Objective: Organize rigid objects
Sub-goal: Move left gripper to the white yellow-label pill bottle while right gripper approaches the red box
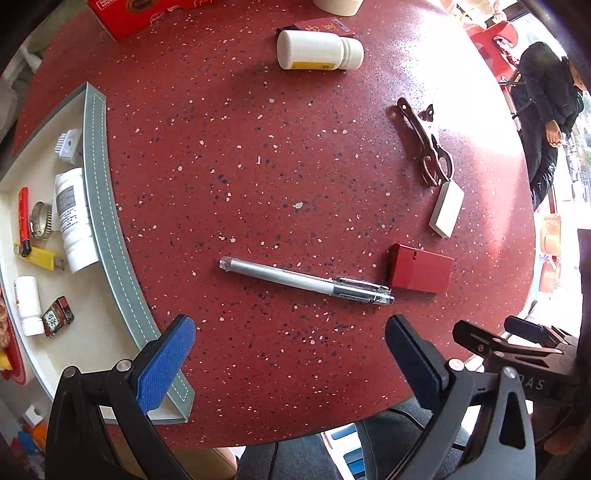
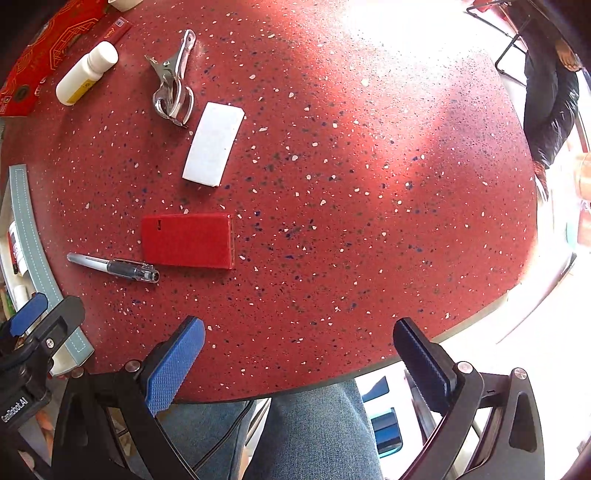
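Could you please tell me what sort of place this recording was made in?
Probably a cafe or shop seating area: a round red speckled table, red chairs by bright windows, and a bystander standing nearby.

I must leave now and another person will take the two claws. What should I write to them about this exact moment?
Left claw: open, empty, above the near table edge, just short of the pen.
Right claw: open, empty, over the near table edge.
Done: the tray at the left already holds two lighters, a hose clamp, two white bottles and some small items.
Left on the table: pen, red box, white block, metal clip, white bottle lying on its side.
Likely next: the pen, with the left claw.
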Demonstrator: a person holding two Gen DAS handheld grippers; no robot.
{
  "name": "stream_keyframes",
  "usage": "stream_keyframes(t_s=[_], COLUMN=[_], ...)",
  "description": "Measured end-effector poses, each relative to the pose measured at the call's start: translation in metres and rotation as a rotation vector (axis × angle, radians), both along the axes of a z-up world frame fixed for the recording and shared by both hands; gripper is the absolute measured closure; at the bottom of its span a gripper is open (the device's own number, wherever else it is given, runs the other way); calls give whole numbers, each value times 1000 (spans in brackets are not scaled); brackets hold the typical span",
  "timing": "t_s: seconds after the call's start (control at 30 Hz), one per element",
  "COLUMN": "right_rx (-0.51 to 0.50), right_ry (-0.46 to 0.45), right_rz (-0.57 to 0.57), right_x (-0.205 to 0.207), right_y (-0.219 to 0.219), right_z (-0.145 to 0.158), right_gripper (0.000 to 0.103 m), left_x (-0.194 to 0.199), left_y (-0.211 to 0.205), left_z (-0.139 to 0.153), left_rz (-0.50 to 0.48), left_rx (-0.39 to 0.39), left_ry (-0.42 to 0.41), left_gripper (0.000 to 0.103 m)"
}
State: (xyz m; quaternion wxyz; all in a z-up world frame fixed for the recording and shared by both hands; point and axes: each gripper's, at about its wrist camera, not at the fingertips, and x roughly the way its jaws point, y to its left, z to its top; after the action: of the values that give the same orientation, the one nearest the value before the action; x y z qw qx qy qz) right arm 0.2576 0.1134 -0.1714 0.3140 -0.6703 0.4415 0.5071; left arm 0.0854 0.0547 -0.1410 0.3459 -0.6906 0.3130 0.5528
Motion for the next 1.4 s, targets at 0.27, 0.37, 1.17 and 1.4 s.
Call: stream_keyframes(t_s=[0.27,0.37,1.17,1.4], right_rx=[21,26,107,121], right_ry=[12,32,33,39], right_rz=[24,19,-14,-12], right_x=[11,11,-92,-75], right_y=[7,11,10,-27], right_z=[2,4,-32,-39], right_gripper=[0,0,0,0], left_x=[5,11,-91,-100], left_y=[21,25,104,175], left_z=[-38,-47,17,6], left_rz=[92,39,118,118], left_rx=[-93,-123,70,90], left_ry=[68,154,208,214], left_gripper=[0,0,0,0])
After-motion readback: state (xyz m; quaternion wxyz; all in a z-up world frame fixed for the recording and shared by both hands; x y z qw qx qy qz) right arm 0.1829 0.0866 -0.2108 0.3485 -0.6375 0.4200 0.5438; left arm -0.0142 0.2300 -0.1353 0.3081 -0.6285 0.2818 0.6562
